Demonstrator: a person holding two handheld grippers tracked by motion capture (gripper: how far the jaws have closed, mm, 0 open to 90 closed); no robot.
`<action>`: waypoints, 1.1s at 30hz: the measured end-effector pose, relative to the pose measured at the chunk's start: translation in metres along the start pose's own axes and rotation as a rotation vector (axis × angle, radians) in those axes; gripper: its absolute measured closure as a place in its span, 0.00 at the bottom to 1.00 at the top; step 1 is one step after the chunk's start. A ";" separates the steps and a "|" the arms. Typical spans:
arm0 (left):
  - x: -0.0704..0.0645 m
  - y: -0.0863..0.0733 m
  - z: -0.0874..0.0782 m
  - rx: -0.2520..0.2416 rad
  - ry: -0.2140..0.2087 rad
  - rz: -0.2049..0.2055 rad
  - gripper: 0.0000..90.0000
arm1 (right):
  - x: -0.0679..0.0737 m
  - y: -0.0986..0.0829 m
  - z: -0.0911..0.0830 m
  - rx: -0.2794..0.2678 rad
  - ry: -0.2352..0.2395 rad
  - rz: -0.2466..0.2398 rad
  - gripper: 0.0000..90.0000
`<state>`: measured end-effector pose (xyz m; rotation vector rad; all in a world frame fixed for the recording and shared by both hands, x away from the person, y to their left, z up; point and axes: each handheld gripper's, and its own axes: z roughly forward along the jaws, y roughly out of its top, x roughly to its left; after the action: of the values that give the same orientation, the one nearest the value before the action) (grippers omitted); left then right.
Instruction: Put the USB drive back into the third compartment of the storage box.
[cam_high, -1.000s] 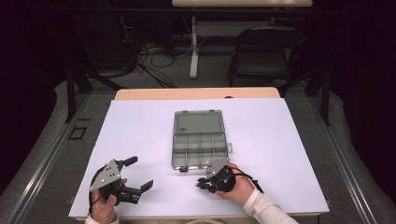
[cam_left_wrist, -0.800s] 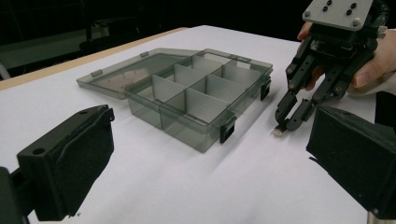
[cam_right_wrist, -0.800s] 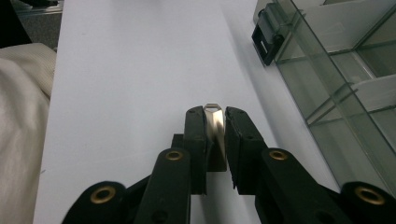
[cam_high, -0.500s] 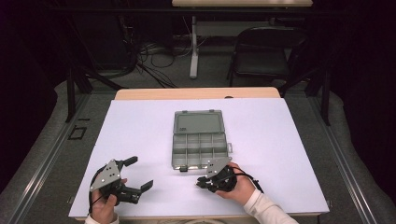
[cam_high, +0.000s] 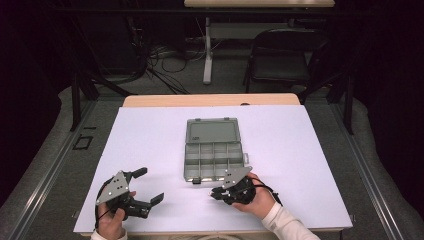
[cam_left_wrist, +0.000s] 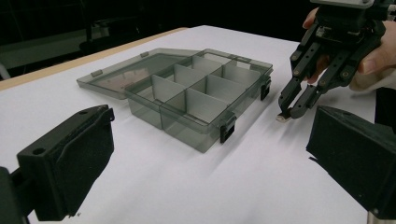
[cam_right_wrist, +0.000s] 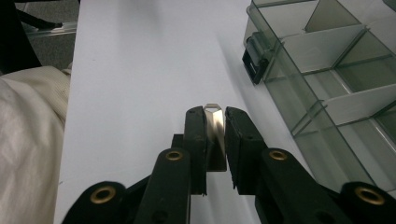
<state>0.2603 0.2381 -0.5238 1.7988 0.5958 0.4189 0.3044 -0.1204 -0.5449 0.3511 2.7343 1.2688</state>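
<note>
A dark room surrounds a wooden table (cam_high: 210, 100) covered by a white sheet (cam_high: 150, 140); behind it stand a folding chair (cam_high: 282, 60) and a tangle of floor cables (cam_high: 165, 60).

At the sheet's centre lies a smoke-grey plastic compartment box (cam_high: 214, 162), lid (cam_high: 212, 131) thrown fully open and lying flat on the far side. Black latches sit on its near wall.

The right gripper (cam_high: 216, 192) is held low just off the box's near right corner, the person's right hand (cam_high: 257, 200) wrapped around its body, white sleeve (cam_high: 287, 225) entering from the bottom edge. It points leftward across the sheet with its tips at or just above the surface. Its jaws are closed narrowly on a small pale flat piece (cam_right_wrist: 215, 123), which stands on edge between the pads; in the left gripper view the same piece (cam_left_wrist: 283, 117) shows at the jaw tips, close to the sheet. The piece is outside the box, near its front latch (cam_right_wrist: 254, 58).

The left gripper (cam_high: 150, 187) rests near the sheet's front left, well apart from the box, gripped by the left hand (cam_high: 111, 222) and angled to the right. Its jaws are spread wide with nothing between them.
</note>
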 end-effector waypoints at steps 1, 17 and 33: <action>0.000 0.000 0.000 0.000 0.000 -0.001 0.00 | 0.000 0.000 -0.001 -0.005 0.000 0.000 0.88; 0.000 0.000 0.000 0.003 -0.002 0.001 0.00 | -0.004 0.002 -0.012 -0.055 -0.014 0.021 0.88; 0.000 0.000 0.001 0.003 -0.003 -0.003 0.00 | -0.008 0.002 -0.023 -0.088 -0.032 0.036 0.88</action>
<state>0.2608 0.2377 -0.5241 1.8008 0.5971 0.4133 0.3084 -0.1384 -0.5288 0.4102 2.6473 1.3751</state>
